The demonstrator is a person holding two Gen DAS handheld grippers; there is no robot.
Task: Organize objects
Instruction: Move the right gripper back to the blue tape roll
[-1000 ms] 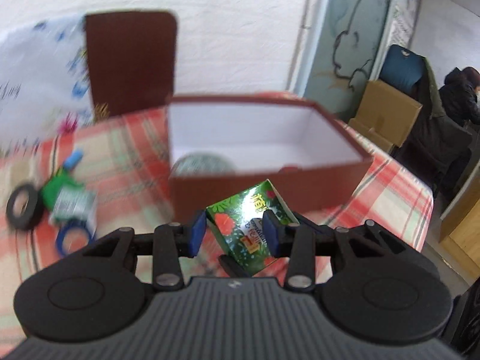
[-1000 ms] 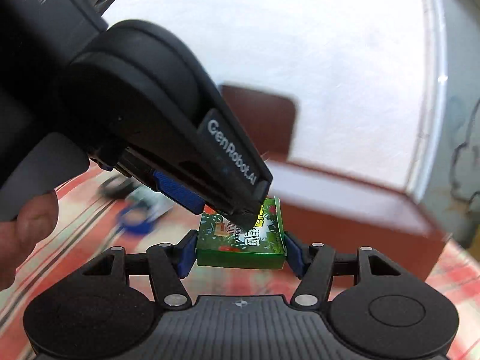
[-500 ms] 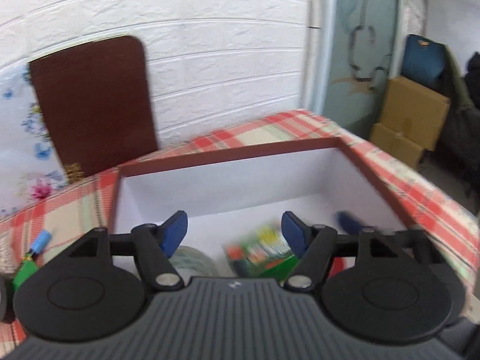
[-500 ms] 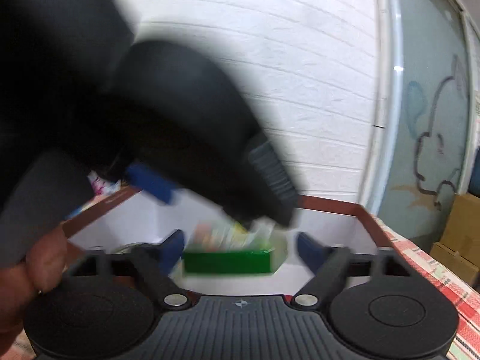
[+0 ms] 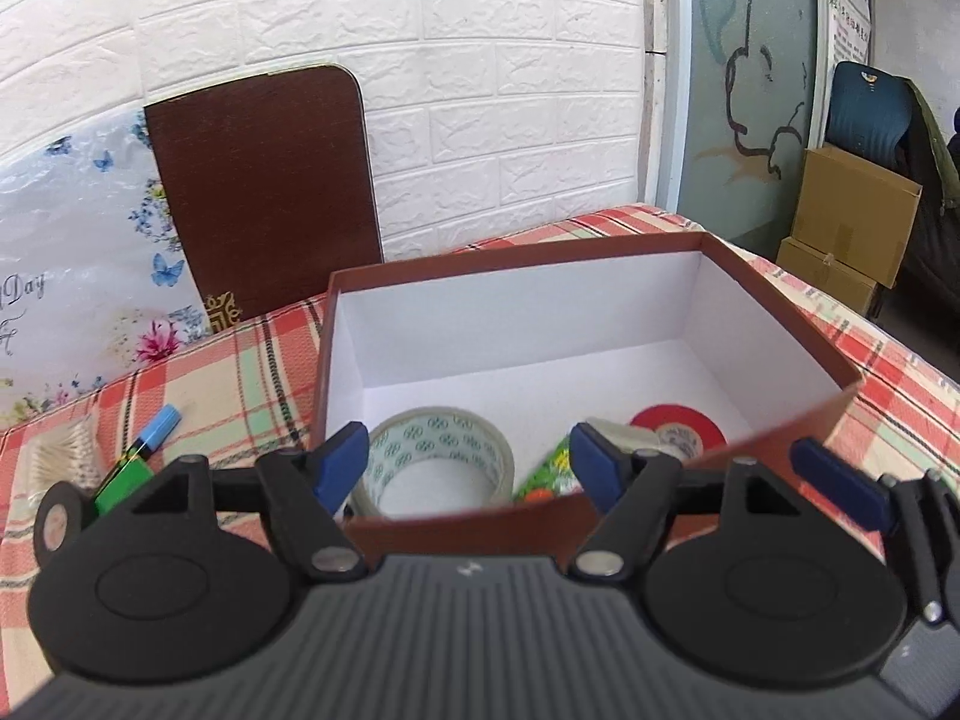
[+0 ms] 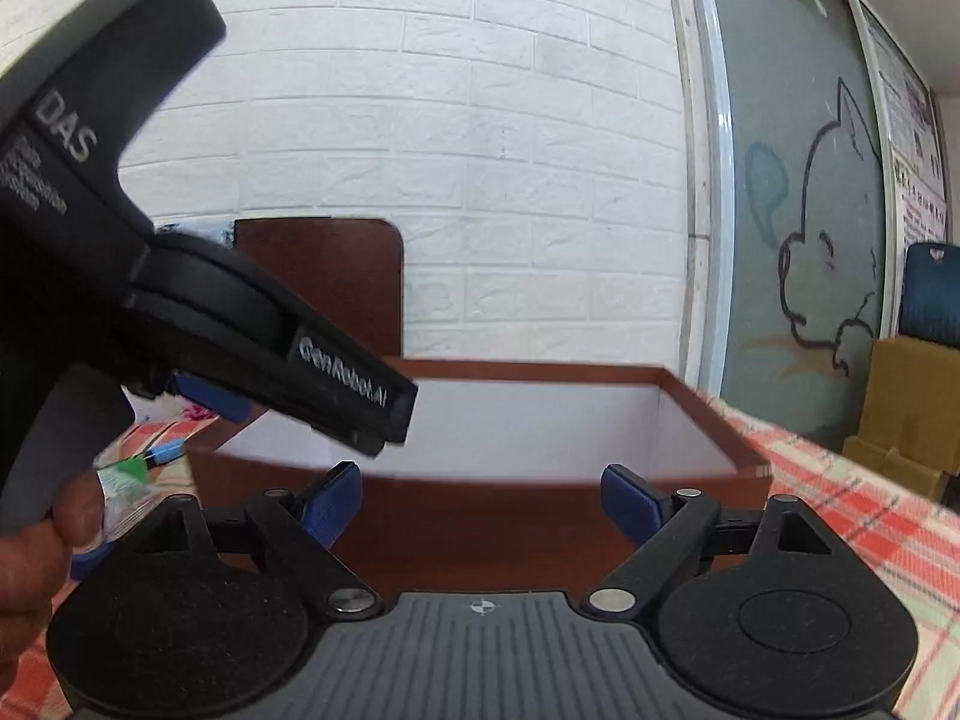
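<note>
Setting, as I see it past my jaws: a lived-in room put to storage use, more home or back room than lab. Evidence: white brick-pattern wall panel [image 5: 480,60]; table under a red checked tablecloth [image 5: 252,360]; floral butterfly-print sheet [image 5: 72,252] leaning on the wall; dark brown board [image 5: 264,192] propped upright beside it; frosted glass partition with a cartoon outline drawing [image 6: 810,240]; stacked cardboard cartons [image 5: 852,228] on the floor; blue chair back [image 5: 864,102] behind them.
</note>
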